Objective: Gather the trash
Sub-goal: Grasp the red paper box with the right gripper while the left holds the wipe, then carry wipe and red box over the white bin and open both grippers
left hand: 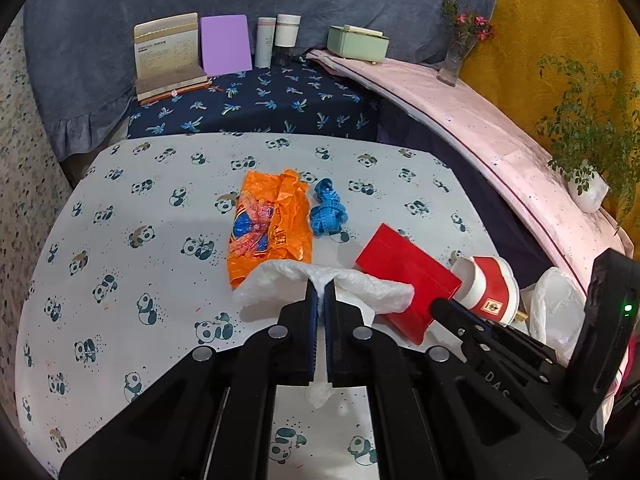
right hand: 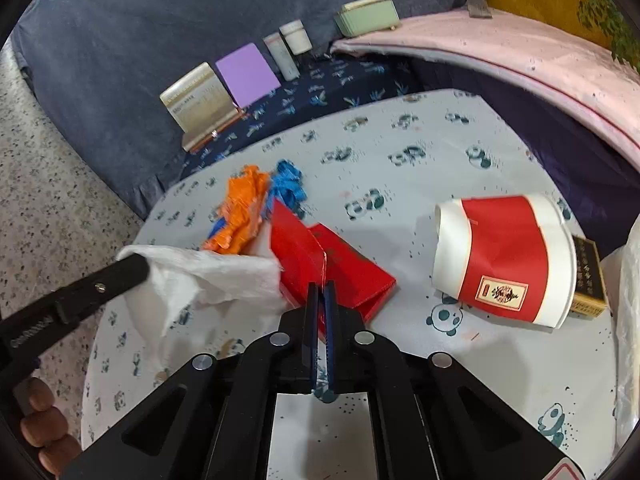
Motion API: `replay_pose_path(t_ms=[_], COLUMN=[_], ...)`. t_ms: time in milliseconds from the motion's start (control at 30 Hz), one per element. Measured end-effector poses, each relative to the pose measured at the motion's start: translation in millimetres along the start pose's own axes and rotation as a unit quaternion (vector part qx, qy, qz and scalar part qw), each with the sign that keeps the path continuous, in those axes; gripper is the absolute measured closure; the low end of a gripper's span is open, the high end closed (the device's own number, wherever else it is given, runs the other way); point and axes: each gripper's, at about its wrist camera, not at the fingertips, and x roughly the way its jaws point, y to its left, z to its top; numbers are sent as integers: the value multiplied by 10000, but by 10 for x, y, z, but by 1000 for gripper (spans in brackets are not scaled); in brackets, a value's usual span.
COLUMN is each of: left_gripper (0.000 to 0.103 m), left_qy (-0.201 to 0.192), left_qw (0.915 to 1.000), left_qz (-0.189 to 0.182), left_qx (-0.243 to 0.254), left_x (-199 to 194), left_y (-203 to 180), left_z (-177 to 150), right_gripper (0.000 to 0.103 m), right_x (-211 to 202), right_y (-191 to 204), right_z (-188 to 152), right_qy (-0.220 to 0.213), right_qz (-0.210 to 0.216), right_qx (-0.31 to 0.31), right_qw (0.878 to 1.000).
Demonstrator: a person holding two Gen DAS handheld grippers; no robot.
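Note:
My left gripper (left hand: 321,286) is shut on a crumpled white tissue (left hand: 360,284) and holds it just above the panda-print table (left hand: 140,200). Seen from the right wrist, that gripper (right hand: 136,268) comes in from the left with the tissue (right hand: 208,276) hanging from it. My right gripper (right hand: 322,286) is shut on the thin upright edge of a flattened red carton (right hand: 348,276) that lies beside the tissue. An orange wrapper (left hand: 268,224) and a blue crumpled scrap (left hand: 326,208) lie further back. To the right, a red-and-white paper cup (right hand: 504,256) lies on its side.
A dark box with gold print (right hand: 588,276) sits behind the cup, with a white plastic bag (left hand: 556,304) at the table's right edge. Books (left hand: 168,56), a purple card (left hand: 226,44), bottles (left hand: 276,40) and a green box (left hand: 358,42) line the back. A pink ledge (left hand: 480,128) carries plants.

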Motion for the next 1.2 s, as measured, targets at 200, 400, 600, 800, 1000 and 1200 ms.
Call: replay_pose_path(t_ms=[200,400,600,800,1000,1200], left_gripper=[100,100,100,100,100,100], left_qy=[-213,-393,-491,-463,-263,-97], left_qw=[9994,9969,9909,9793,9655,9554], left_qz=[-165,-404,-725,-1214,-1734,-1986], left_qx=[209,543,1026,1552,1923,2183], left_x=[-215,-443,-576,-625,-564,-436], left_y=[-240,-661,-1246,-1973,-2619,-3110], left_z=[33,17,-30,-131,-266,-387], right_gripper=[102,102,102,102,102,102], right_x=[-579,-1235,-1769,-2169,-2413,-2444], right_y=[40,-145,-509,-1048,-1553,-1944], right_z=[130,213,131,-77,-267,-428], right_qy=[-718,-1313,-1689,-1852,-1924,-1792], right_qz=[-169,-374,-804,-1226,-1590,-1848], right_qx=[-112,17,239,656,1063,1341], right_qw=[9972,9906,9821,9728,9625,9569])
